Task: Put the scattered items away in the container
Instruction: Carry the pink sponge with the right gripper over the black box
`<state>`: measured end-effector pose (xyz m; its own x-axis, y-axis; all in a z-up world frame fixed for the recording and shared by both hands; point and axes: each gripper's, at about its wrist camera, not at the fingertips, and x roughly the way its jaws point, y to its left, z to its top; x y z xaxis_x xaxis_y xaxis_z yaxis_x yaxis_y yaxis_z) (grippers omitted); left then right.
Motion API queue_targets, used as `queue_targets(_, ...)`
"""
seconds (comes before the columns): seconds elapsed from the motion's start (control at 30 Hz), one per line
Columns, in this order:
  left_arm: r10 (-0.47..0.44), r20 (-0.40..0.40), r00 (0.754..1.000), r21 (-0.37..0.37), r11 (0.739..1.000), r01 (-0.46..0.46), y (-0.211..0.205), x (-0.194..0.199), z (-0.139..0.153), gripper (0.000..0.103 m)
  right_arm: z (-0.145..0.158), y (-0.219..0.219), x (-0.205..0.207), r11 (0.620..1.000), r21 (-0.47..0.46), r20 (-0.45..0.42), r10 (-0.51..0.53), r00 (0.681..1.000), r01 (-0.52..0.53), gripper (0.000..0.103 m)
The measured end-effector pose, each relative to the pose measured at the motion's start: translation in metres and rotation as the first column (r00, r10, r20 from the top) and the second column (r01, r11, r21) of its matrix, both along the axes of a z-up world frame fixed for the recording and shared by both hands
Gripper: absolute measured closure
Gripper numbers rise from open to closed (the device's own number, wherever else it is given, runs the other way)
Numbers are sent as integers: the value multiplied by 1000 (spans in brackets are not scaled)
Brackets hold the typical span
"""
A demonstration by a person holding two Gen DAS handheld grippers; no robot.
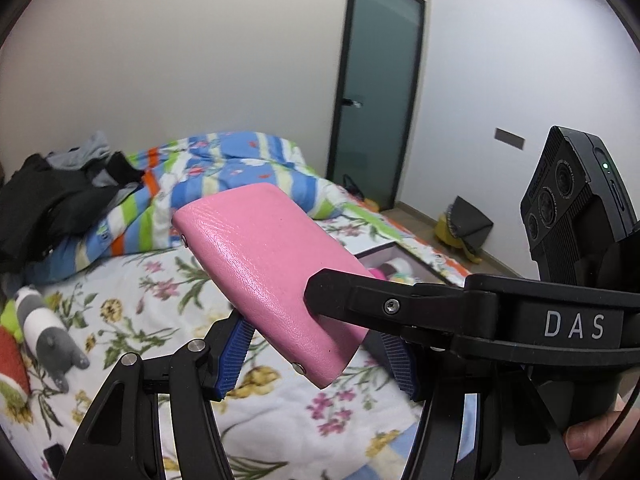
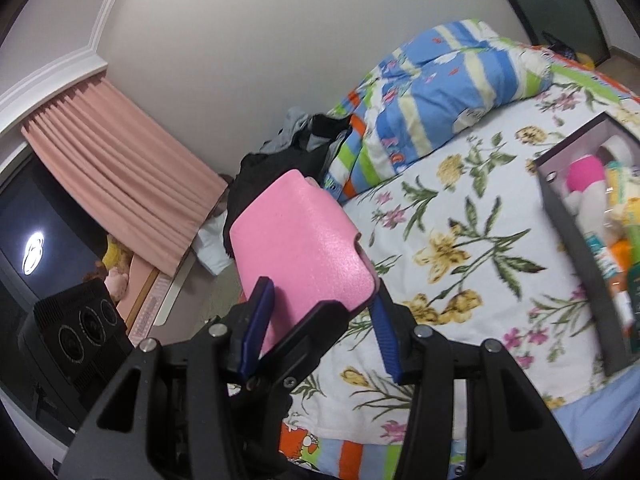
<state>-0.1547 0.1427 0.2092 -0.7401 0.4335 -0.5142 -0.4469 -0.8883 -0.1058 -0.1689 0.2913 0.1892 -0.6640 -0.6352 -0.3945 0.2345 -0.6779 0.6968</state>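
Toys already fill the grey box (image 2: 576, 248); both claws, left (image 1: 316, 354) and right (image 2: 318, 316), pinch a pink case (image 1: 264, 268) (raccoon plush (image 1: 44, 320) awaits).

- Pink, grained case (image 1: 264, 276)
- White bedsheet (image 2: 460, 240), yellow and purple flowers, green leaves
- Blue, green, orange striped quilt (image 1: 224, 168)
- Grey box (image 2: 576, 248)
- Salmon curtain (image 2: 116, 168)
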Motion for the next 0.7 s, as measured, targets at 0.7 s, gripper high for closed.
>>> queue_targets(0.7, -248, 90, 965, 7, 969, 248, 188, -20, -22, 41, -25, 193, 18, 970, -18, 46, -240, 970, 241, 54)
